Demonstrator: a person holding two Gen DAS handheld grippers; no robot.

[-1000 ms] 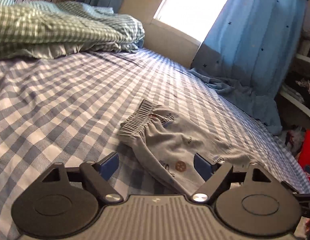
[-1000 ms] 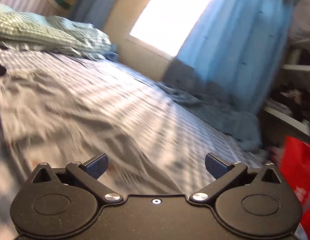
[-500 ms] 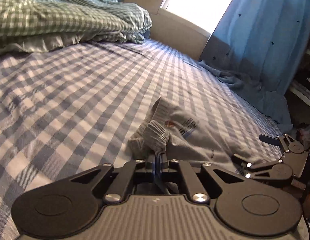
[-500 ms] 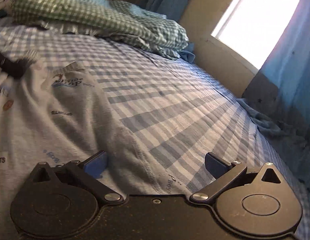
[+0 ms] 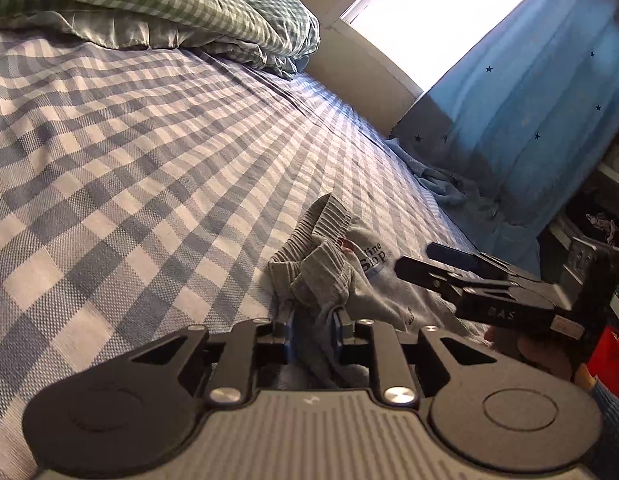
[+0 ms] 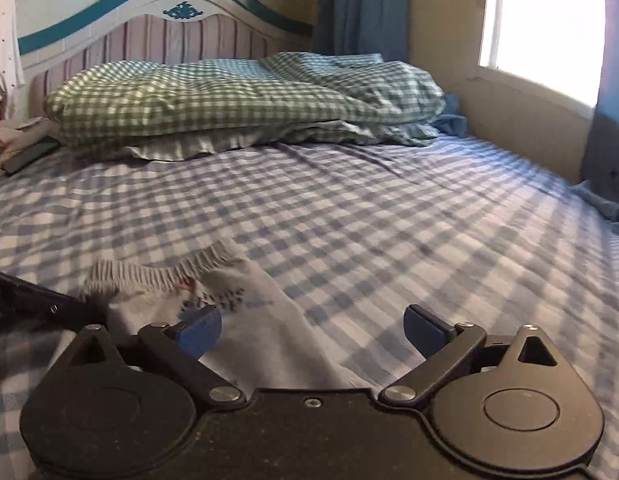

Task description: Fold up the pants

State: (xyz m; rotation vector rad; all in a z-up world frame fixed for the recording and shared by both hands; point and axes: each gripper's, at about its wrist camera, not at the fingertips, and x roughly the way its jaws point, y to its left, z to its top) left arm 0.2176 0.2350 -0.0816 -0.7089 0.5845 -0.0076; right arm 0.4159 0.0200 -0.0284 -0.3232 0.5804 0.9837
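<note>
Small grey printed pants (image 5: pixel 365 280) lie on the blue checked bedsheet (image 5: pixel 129 152). My left gripper (image 5: pixel 312 320) is shut on the pants' ribbed waistband, which bunches up between its blue pads. My right gripper (image 6: pixel 312 326) is open, low over the pants (image 6: pixel 253 312), with its left pad over the cloth and its right pad over the sheet. The right gripper also shows in the left wrist view (image 5: pixel 489 284), just right of the waistband. The left gripper's black arm shows at the left edge of the right wrist view (image 6: pixel 25 300).
A green checked duvet and pillows (image 6: pixel 229 100) are piled at the headboard (image 6: pixel 157 28). A window (image 6: pixel 545 24) and blue curtain (image 5: pixel 529 100) stand along the bed's far side. A dark flat object (image 6: pixel 29 156) lies at the left by the pillows.
My left gripper closed on the waistband and has lifted and bunched it. My right gripper has swung around toward the headboard and come up beside the waistband, still open.
</note>
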